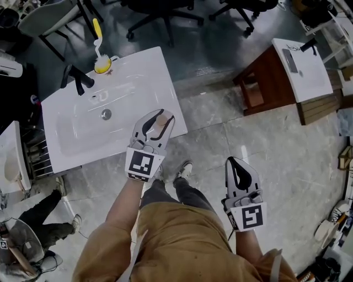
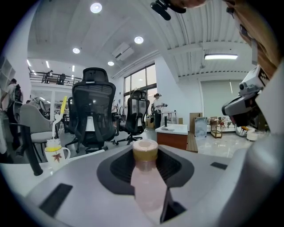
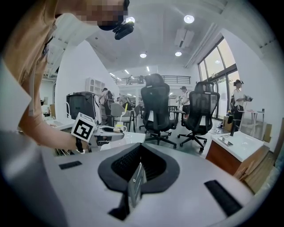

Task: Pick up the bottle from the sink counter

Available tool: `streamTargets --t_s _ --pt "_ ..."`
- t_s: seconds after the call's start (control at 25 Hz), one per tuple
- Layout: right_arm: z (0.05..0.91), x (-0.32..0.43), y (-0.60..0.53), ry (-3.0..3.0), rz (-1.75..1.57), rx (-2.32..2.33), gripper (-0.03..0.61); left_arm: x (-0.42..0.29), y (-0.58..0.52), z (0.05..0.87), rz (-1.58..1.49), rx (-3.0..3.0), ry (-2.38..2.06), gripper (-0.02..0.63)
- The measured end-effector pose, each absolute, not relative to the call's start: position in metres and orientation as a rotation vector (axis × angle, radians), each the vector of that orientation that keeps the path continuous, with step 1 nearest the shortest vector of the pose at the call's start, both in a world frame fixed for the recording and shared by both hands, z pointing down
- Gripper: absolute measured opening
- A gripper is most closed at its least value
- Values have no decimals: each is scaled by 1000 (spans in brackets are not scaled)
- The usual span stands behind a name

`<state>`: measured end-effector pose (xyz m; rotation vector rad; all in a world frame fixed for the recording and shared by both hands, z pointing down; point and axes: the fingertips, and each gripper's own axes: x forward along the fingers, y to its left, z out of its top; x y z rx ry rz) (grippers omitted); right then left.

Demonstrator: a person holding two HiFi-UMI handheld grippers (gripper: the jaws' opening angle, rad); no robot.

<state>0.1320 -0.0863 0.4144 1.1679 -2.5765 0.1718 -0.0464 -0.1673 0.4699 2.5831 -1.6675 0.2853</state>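
A: What sort of room?
B: Big and bright: white walls, a ribbed white ceiling with round lights, a strip light, tall windows.
A: Floor and furniture?
B: Glossy grey floor, black office chairs, a brown cabinet with a white top — and a railed balcony far at the back.

In the head view most of the bottle was hidden between the left gripper's jaws, in the left gripper view its blurred base ran off the bottom edge, and a person was cropped at the head view's lower-left corner.
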Motion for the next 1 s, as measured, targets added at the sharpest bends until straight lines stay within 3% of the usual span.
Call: streamTargets --t_s 1.0 --pt "377 137 -110 -2616 73 1218 3 -74 -121 355 259 2594 -1686 130"
